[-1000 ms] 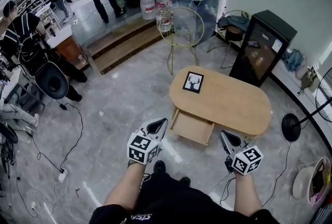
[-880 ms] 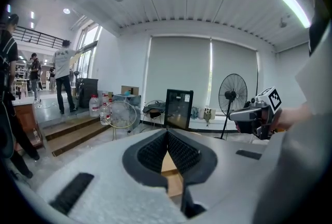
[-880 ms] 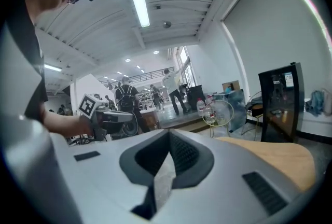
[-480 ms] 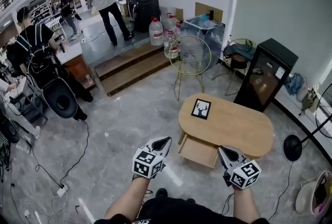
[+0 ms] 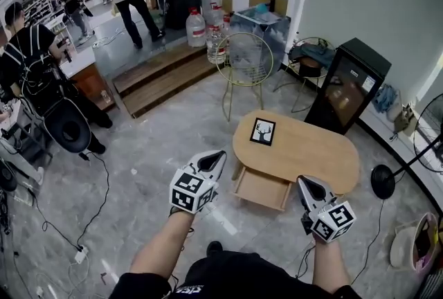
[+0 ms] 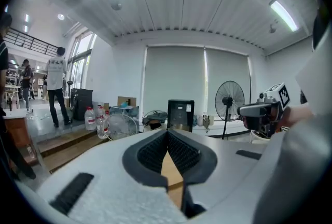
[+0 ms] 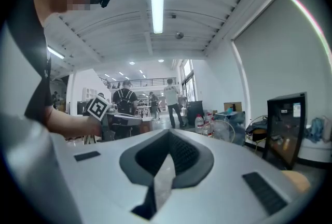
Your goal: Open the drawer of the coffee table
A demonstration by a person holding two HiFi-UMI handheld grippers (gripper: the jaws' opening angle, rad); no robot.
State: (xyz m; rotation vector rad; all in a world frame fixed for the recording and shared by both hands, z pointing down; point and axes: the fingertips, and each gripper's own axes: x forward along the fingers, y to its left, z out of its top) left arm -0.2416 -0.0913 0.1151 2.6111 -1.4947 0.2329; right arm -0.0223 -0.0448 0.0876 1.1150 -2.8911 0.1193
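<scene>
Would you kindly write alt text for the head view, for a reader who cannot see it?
A person looking down holds a left gripper and a right gripper, jaws shut and empty, before an oval wooden coffee table whose drawer is open. A framed deer picture lies on the tabletop.

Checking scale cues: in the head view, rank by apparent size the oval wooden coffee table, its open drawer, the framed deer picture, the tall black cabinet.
oval wooden coffee table
tall black cabinet (farther off)
open wooden drawer
framed deer picture
</scene>
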